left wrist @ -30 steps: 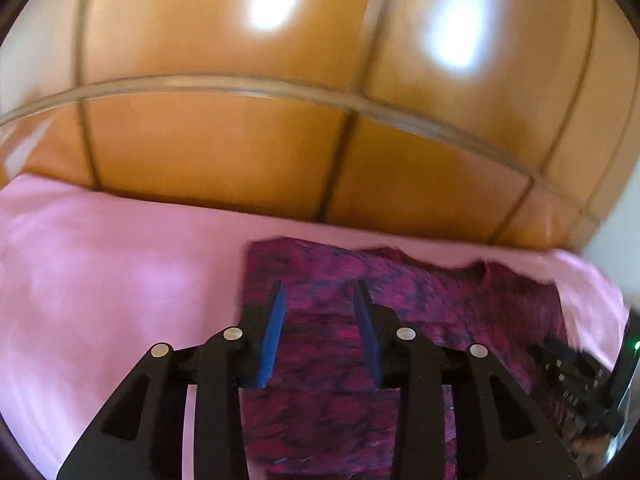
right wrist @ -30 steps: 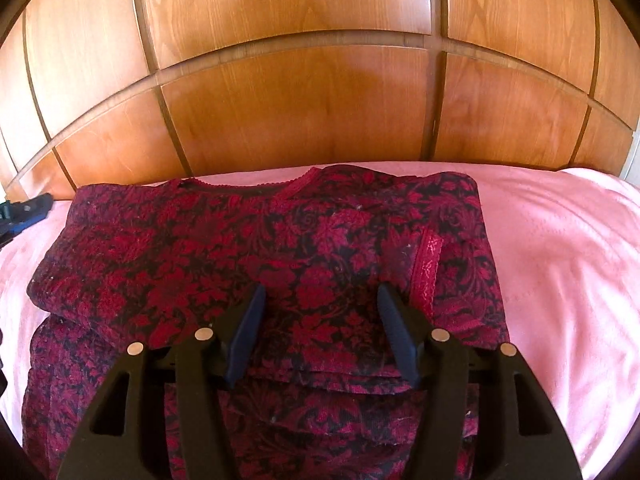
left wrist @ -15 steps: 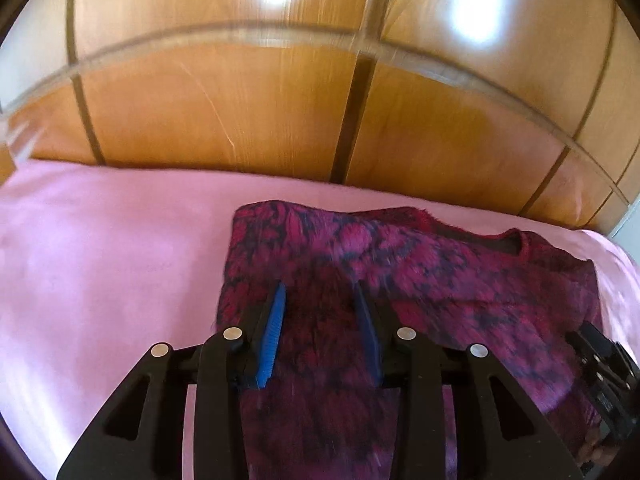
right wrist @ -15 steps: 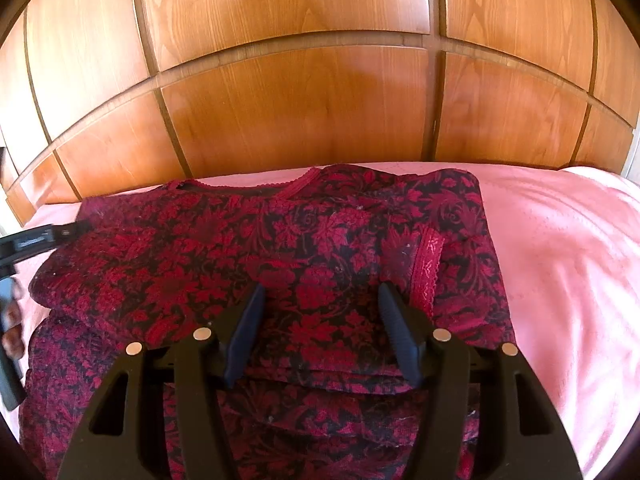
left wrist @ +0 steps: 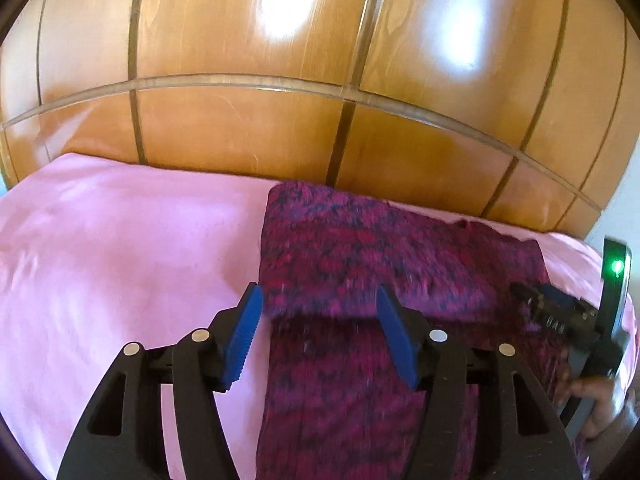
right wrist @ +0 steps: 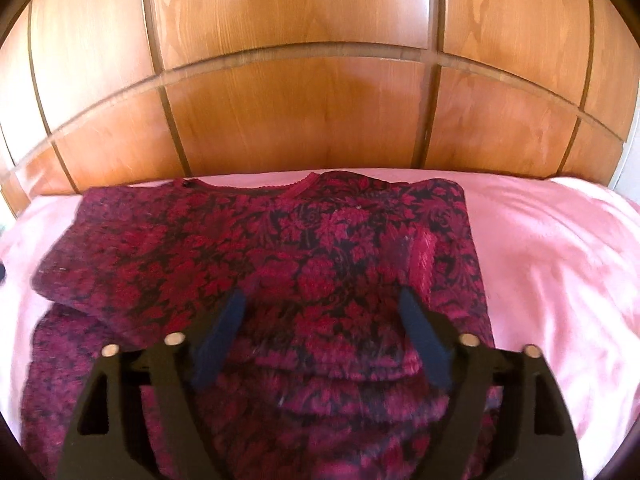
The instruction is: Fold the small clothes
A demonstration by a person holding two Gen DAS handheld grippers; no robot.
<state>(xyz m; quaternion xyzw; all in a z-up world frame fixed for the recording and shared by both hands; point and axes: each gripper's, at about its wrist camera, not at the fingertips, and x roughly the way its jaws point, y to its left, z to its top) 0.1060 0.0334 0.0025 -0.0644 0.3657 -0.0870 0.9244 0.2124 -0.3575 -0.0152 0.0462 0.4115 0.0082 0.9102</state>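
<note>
A red and black floral garment (right wrist: 304,248) lies on the pink bed sheet (right wrist: 552,264), its sleeves folded in over the body and its neckline toward the headboard. It also shows in the left wrist view (left wrist: 360,260). My left gripper (left wrist: 318,300) is open and empty, hovering over the garment's left edge near the folded sleeve. My right gripper (right wrist: 324,300) is open and empty above the middle of the garment. The right gripper's body and the hand holding it show at the right edge of the left wrist view (left wrist: 576,320).
A tall wooden headboard (right wrist: 312,112) of brown panels stands right behind the garment. Pink sheet (left wrist: 120,260) spreads out to the left of the garment and to its right.
My left gripper has opened wider and shifted left, so its left finger now sits over the sheet beside the garment. My right gripper has opened a little wider and drawn back slightly.
</note>
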